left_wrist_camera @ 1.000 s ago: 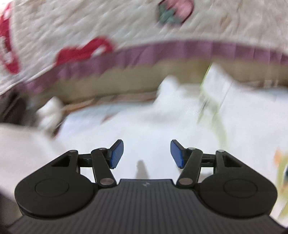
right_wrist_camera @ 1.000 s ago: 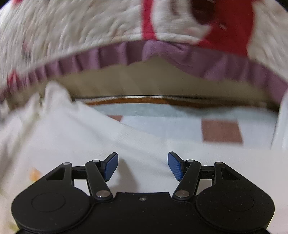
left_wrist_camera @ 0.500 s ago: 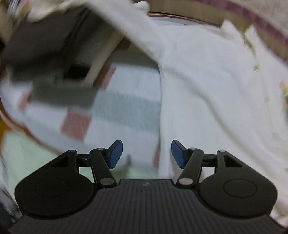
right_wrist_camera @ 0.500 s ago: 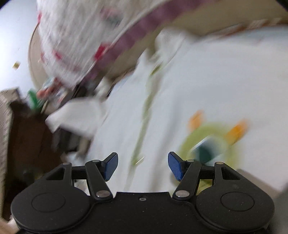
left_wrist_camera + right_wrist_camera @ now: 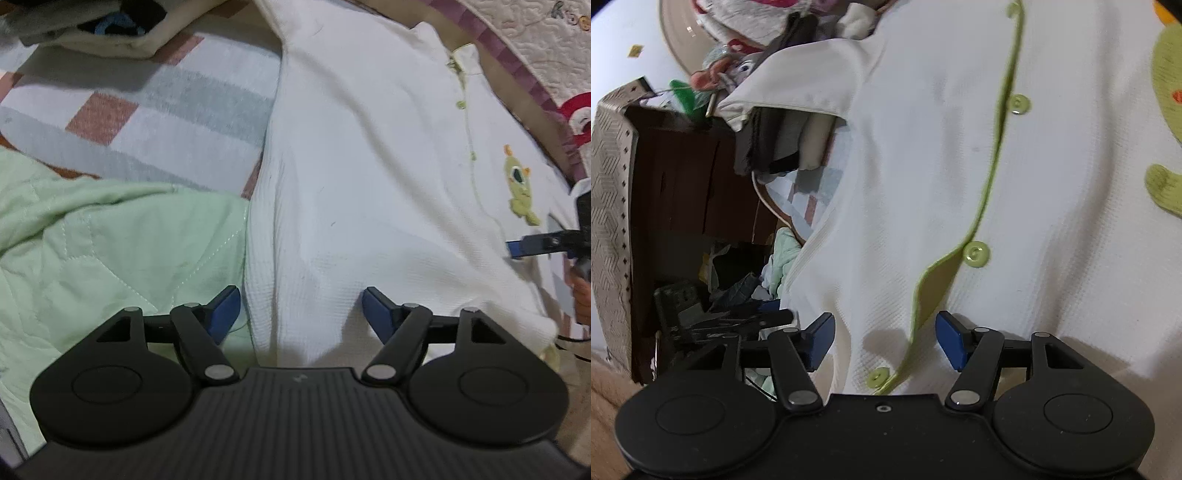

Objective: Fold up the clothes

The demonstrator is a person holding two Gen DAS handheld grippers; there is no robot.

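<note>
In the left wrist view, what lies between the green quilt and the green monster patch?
The left wrist view shows only the white shirt between the green quilt and the monster patch, including its green-trimmed button strip.

A buttoned baby garment (image 5: 369,177) lies spread on a checked blanket (image 5: 166,99). In the left wrist view a quilted cover (image 5: 110,236) lies left of its lower part, touching its edge, and a pile of clothes (image 5: 85,26) sits beyond on the blanket.

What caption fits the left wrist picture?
Left tongs opening above a white baby garment beside a green quilt.
</note>
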